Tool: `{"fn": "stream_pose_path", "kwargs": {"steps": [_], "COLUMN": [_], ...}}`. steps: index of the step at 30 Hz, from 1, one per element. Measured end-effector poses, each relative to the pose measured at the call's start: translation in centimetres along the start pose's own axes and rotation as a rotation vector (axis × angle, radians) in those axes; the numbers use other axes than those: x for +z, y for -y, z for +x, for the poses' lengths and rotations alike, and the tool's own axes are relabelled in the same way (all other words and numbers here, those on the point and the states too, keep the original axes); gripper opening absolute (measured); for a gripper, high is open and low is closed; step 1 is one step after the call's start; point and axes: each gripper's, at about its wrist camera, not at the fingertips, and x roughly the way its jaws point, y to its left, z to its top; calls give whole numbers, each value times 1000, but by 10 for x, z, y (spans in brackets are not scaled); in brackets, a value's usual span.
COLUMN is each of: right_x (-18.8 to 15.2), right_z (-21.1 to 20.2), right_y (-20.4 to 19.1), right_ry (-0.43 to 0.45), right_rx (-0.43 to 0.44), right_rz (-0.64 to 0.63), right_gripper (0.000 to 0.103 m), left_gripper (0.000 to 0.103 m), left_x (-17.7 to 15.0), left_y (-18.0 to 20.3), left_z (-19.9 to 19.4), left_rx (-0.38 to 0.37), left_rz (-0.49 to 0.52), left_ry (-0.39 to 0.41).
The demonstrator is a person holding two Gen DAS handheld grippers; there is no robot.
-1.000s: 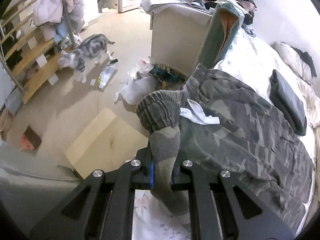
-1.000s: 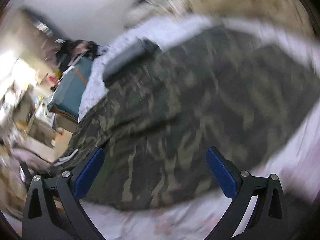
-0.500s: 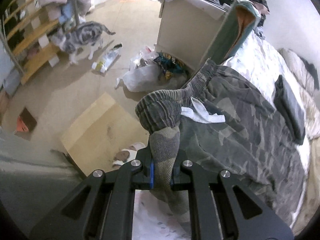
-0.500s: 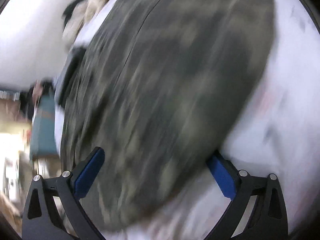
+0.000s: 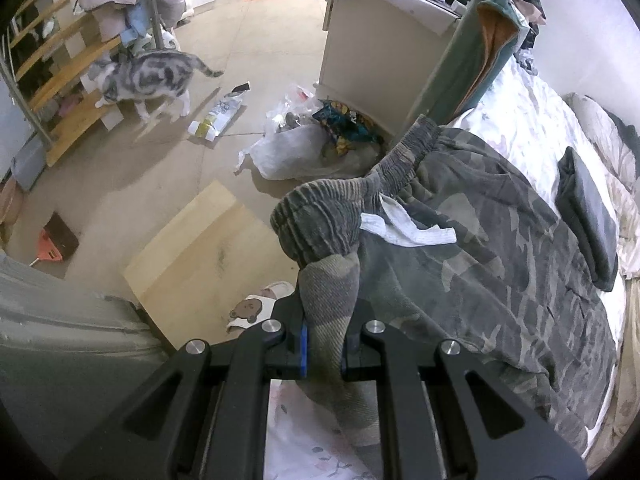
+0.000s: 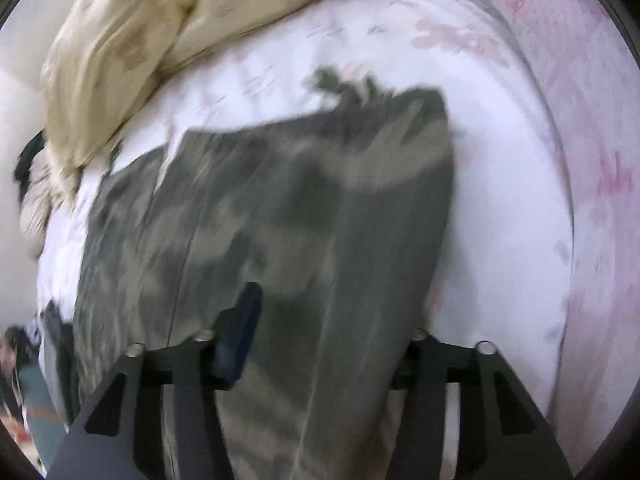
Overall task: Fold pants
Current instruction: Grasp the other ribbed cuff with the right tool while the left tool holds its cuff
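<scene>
Pants (image 5: pixel 500 240) lie spread on the bed, unfolded; your left gripper (image 5: pixel 323 354) pinches the waistband, your right gripper (image 6: pixel 324 344) is closing around a leg.

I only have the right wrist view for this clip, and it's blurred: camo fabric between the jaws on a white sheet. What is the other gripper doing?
Observer: The left gripper is shut on the pants, pinching a bunched fold by the elastic waistband.
Operator: Is that end on the bed?
Observer: No, the waistband is lifted, past the bed's edge, with the floor beyond it.
Operator: Anything lying on the pants?
Observer: A white cloth strip by the waistband, and a dark folded garment beside the pants on the sheet.
Operator: Anything moving nearby?
Observer: A grey tabby cat stands on the floor, well clear of the bed.
</scene>
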Motion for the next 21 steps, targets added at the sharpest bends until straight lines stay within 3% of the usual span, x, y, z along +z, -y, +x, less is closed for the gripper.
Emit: {"fn": "stream_pose_path", "kwargs": {"steps": [2,4,5,8,12,17,21], "right_x": [13,20,20,25,27,46,57], "right_z": [-3,-6,-8,-24,-61,-89,-109], "right_y": [0,1,-1,-4,-24,-57,-82], "right_ry": [18,40,48,96,172,178,168], "right_rx": [-36,-82,-90,-90,3,129,192], "right_rz": [-1,-24,-42,-91,-130,-155,-213], "right_gripper": [30,4,2,2,2,2,2], "left_gripper": [8,8,8,8,8,8,8], "left_x": [-1,-1,-1,-1,0,13,31], "left_y": [0,-1,-1,-2,-7,-11,-6], "left_z": [1,1,1,-1,-2,-7,-21], "left_rx": [4,4,1,-6,-14,-68,-118], "left_rz": [0,4,6,13,-3,-74,-80], "left_ry": [-2,-2,-2,0,-13,-82,-90]}}
